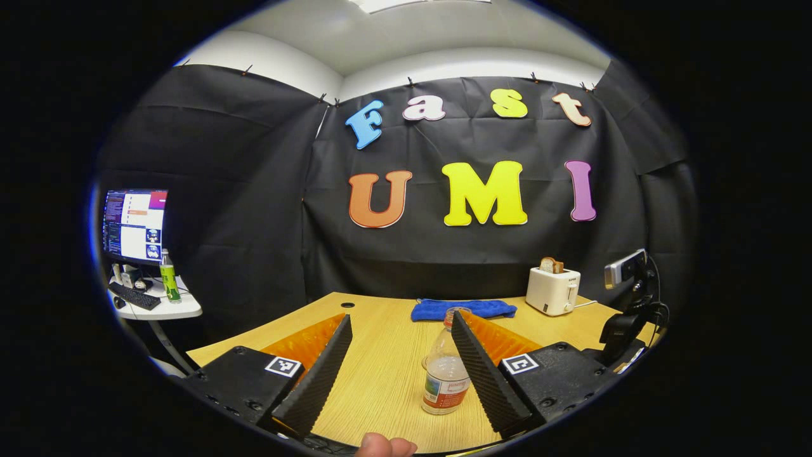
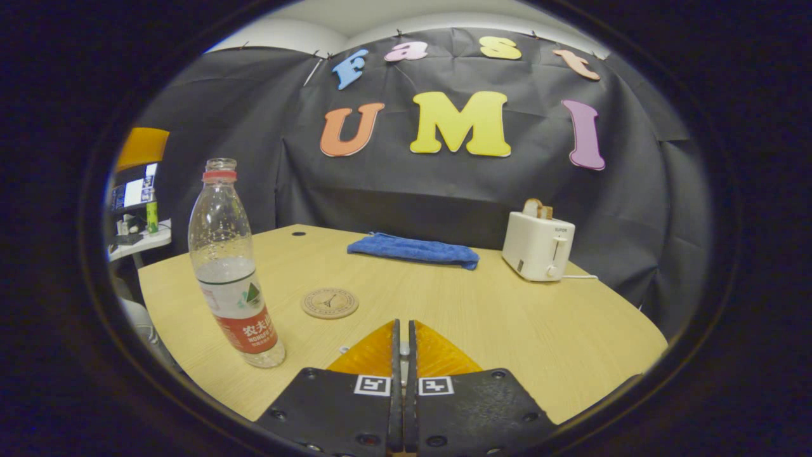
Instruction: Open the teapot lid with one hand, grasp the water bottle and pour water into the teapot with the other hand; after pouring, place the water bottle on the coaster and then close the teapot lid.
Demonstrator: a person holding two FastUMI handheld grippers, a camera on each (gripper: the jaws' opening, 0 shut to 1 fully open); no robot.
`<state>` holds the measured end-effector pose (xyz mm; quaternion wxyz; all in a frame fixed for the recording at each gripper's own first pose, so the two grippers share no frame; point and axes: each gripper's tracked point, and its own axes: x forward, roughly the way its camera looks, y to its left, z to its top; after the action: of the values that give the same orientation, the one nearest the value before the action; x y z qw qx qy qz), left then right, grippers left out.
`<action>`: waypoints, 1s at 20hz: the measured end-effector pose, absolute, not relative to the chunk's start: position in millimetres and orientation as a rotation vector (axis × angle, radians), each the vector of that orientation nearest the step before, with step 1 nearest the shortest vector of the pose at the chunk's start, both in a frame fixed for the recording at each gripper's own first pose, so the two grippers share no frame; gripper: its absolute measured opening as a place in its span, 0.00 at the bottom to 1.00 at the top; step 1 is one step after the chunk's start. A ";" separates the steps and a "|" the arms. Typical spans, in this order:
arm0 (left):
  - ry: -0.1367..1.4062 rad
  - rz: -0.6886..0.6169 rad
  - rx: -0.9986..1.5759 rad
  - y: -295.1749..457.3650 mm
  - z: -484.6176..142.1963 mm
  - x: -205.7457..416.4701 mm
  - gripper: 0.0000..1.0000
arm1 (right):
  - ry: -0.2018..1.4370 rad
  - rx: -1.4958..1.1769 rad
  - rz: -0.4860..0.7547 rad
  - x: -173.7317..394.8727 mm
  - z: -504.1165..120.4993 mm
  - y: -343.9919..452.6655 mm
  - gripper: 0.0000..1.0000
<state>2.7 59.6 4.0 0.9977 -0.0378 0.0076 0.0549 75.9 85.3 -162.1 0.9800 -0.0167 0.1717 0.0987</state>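
A clear water bottle (image 1: 445, 379), uncapped, with a red label and water in its lower part, stands on the wooden table (image 1: 380, 355). My left gripper (image 1: 401, 316) is open around it. The bottle sits close to the right finger, which covers part of its neck, and a wide gap separates it from the left finger. In the right gripper view the same bottle (image 2: 231, 266) stands at the left. A round coaster (image 2: 329, 303) lies just right of it. My right gripper (image 2: 401, 335) is shut low over the table. A small pale bit shows in the slit between its fingers; I cannot tell what it is.
A blue cloth (image 2: 412, 249) lies folded at the back of the table. A white toaster (image 2: 537, 246) with bread in it stands at the back right. A camera on a stand (image 1: 625, 270) sits by the table's right edge. A side desk with a monitor (image 1: 134, 225) is off to the left.
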 end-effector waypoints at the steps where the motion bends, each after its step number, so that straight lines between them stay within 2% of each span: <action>1: 0.008 0.105 -0.083 58.3 4.6 1.2 0.99 | 0.341 -0.024 0.204 76.2 -159.5 84.1 0.01; 6: 0.022 0.034 -0.064 42.5 -19.2 -9.6 0.99 | 0.316 0.004 0.220 75.9 -143.2 78.2 0.01; 13: 0.168 -0.089 -0.109 2.6 -79.9 -17.4 0.99 | 0.283 -0.006 0.226 65.6 -123.6 62.2 0.01; 20: 0.271 -0.109 -0.115 -17.3 -126.5 4.6 0.99 | 0.271 -0.025 0.209 54.9 -113.0 33.0 0.01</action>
<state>4.6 -17.3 -126.5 0.9877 -0.0574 0.1348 -0.0543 54.9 33.0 -113.0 0.9853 -0.0126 0.1348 0.1039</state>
